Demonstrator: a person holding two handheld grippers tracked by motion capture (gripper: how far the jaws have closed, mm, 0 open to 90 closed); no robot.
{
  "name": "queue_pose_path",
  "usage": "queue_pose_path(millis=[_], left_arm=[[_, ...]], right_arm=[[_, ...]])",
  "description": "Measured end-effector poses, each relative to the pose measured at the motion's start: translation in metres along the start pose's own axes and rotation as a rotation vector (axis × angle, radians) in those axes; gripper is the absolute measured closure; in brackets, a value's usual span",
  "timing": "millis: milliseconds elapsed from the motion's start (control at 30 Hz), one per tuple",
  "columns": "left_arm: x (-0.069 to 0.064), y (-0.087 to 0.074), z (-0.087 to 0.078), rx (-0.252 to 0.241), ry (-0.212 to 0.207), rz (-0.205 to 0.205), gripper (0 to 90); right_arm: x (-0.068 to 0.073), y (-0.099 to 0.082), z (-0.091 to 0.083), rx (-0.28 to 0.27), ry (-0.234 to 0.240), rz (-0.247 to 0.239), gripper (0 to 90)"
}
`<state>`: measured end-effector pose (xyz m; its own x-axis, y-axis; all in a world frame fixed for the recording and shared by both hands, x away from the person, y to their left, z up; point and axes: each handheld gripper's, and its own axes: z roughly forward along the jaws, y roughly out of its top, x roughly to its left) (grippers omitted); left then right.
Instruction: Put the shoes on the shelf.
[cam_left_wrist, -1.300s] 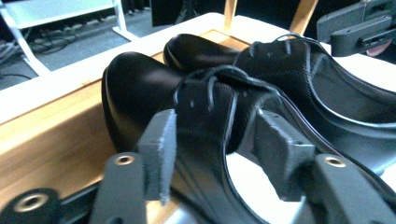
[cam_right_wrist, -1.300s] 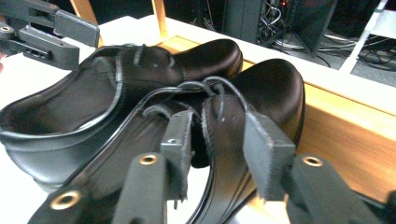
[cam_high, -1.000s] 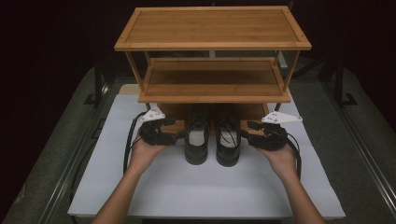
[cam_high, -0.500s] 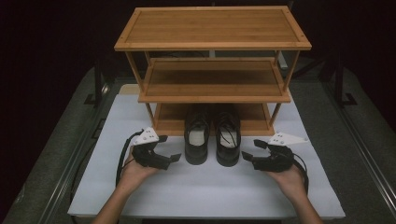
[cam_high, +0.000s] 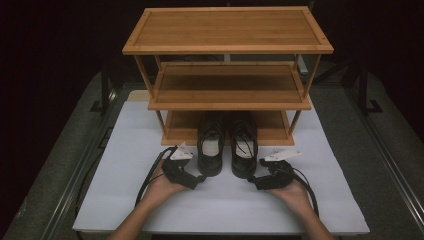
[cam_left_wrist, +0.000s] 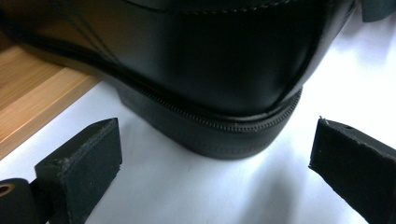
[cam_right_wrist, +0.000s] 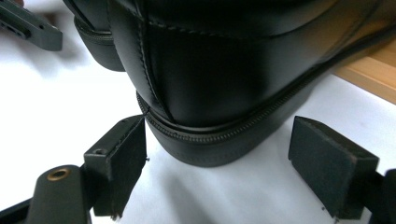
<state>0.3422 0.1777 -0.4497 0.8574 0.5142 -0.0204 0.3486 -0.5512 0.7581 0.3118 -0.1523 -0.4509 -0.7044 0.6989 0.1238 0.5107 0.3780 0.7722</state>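
A pair of black leather shoes stands on the white mat (cam_high: 125, 150), toes tucked onto the bottom shelf of a bamboo rack (cam_high: 227, 30), heels sticking out toward me. My left gripper (cam_high: 200, 178) sits open just behind the left shoe (cam_high: 210, 145); in the left gripper view the gripper (cam_left_wrist: 217, 163) has its jaws spread wide on either side of that shoe's heel (cam_left_wrist: 210, 70), not touching it. My right gripper (cam_high: 255, 183) is open behind the right shoe (cam_high: 243, 145). In the right gripper view the gripper (cam_right_wrist: 223, 151) flanks the heel (cam_right_wrist: 224, 70), left pad close to the sole.
The rack has three tiers; the middle shelf (cam_high: 227, 87) and the top one carry nothing. Its front legs stand either side of the shoes. Bare white mat lies around both hands. Cables loop from each gripper. Dark table rails (cam_high: 390, 150) border the mat.
Both hands pulled back from the shoes' sides toward me, then swung inward. Each gripper now sits open right behind a shoe's heel. The shoes have not moved.
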Motion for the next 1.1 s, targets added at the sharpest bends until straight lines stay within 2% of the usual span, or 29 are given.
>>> queue_pose_path(millis=[100, 167, 267, 400, 500, 567, 667, 767, 867, 1100], left_arm=[[-0.001, 0.003, 0.007, 0.002, -0.004, 0.011, 1.8], [-0.002, 0.005, 0.01, 0.014, -0.004, 0.025, 1.9], [-0.002, 0.006, 0.011, 0.016, 0.001, 0.016, 2.9], [-0.002, 0.009, 0.016, 0.062, 0.021, 0.031, 2.7], [-0.004, 0.012, 0.021, 0.082, 0.036, 0.045, 2.7], [-0.004, 0.012, 0.022, 0.079, 0.034, 0.037, 2.4], [-0.003, 0.014, 0.023, 0.08, 0.039, 0.023, 2.3], [-0.002, 0.017, 0.026, 0.081, 0.044, 0.003, 0.8], [0.002, 0.019, 0.025, 0.064, 0.024, -0.026, 0.4], [0.007, 0.02, 0.02, 0.001, -0.007, -0.075, 0.4]], right_arm=[[0.001, 0.001, 0.007, 0.0, 0.013, 0.004, 17.5], [0.003, 0.002, 0.01, 0.002, -0.001, -0.007, 14.8], [0.004, 0.004, 0.013, 0.001, -0.005, -0.004, 13.6], [0.007, 0.007, 0.018, 0.005, -0.021, -0.012, 14.3], [0.011, 0.011, 0.022, -0.003, -0.017, -0.029, 17.5], [0.013, 0.013, 0.025, -0.005, -0.04, -0.033, 16.9], [0.013, 0.013, 0.026, -0.005, -0.042, -0.029, 17.2], [0.014, 0.014, 0.026, -0.03, -0.043, -0.02, 17.4], [0.012, 0.016, 0.025, -0.05, -0.033, 0.004, 17.5], [0.01, 0.023, 0.02, -0.084, -0.021, 0.021, 17.6]])
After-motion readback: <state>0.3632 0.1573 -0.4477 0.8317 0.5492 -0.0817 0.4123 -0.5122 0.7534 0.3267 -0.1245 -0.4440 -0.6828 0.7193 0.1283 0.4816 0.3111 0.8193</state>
